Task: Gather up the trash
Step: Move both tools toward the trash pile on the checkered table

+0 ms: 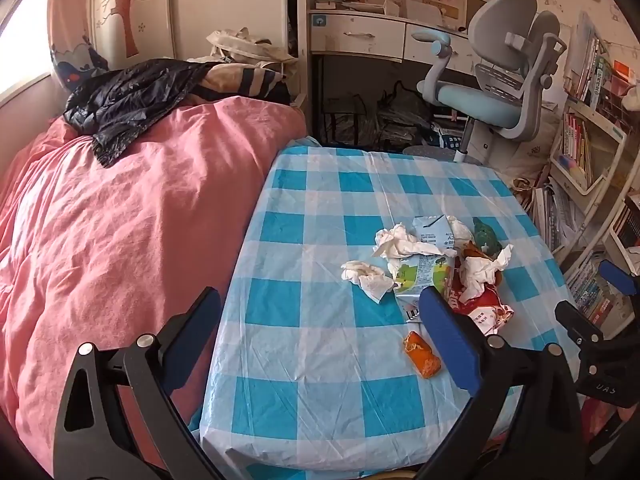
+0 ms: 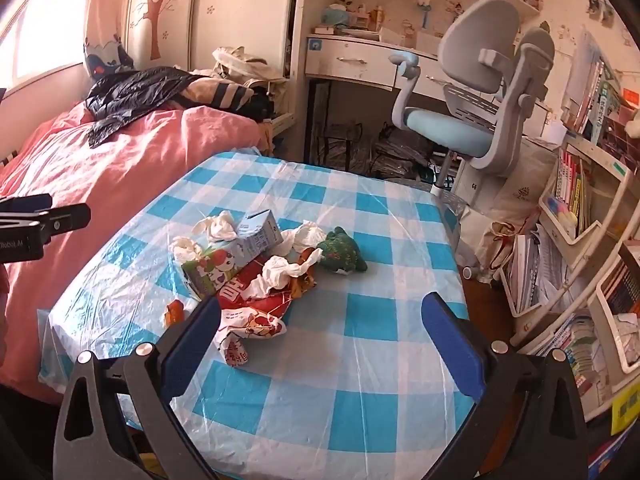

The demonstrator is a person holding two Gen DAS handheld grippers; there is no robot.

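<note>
A heap of trash lies on the blue-and-white checked tablecloth [image 1: 312,328]: a flattened milk carton [image 1: 426,268], crumpled tissues [image 1: 370,274], a red-and-white snack wrapper [image 1: 484,304], a green wrapper [image 1: 486,234] and a small orange wrapper [image 1: 422,354] lying apart, nearer me. My left gripper [image 1: 320,316] hangs open above the table's near left part, nothing between its blue pads. My right gripper [image 2: 322,320] is open too, just short of the heap; the snack wrapper [image 2: 256,312] lies by its left pad, the carton [image 2: 236,256] and green wrapper [image 2: 342,252] beyond.
A bed with a pink quilt [image 1: 120,220] and a black jacket [image 1: 132,100] borders the table's left side. Behind the table stand a desk [image 1: 360,36] and a grey-blue chair [image 1: 492,92]. Shelves crammed with books [image 1: 580,148] line the right.
</note>
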